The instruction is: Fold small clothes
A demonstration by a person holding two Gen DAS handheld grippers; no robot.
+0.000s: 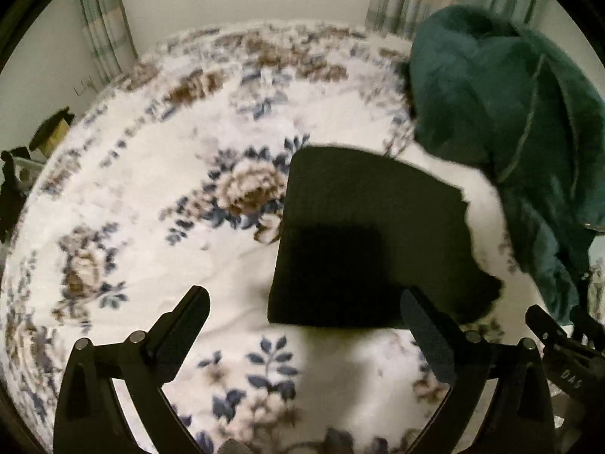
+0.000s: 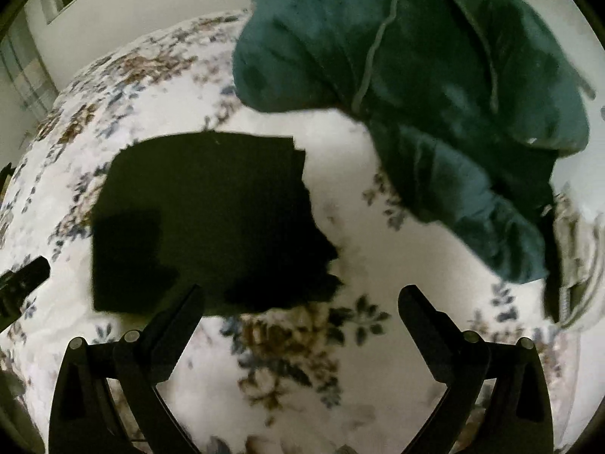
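Note:
A small black garment (image 1: 363, 234) lies flat and folded on a white floral bedspread (image 1: 151, 204). It also shows in the right wrist view (image 2: 211, 219), with a ragged right edge. My left gripper (image 1: 304, 302) is open and empty, hovering just above the garment's near edge. My right gripper (image 2: 300, 299) is open and empty, near the garment's near right corner. The right gripper's body shows at the lower right of the left wrist view (image 1: 567, 355). The left gripper's tip shows at the left edge of the right wrist view (image 2: 22, 283).
A crumpled teal blanket (image 1: 506, 121) lies to the right of the garment; it also fills the upper right of the right wrist view (image 2: 435, 87). Curtains (image 1: 102, 38) and a white wall stand behind the bed. Dark items (image 1: 49, 132) sit beyond the bed's left edge.

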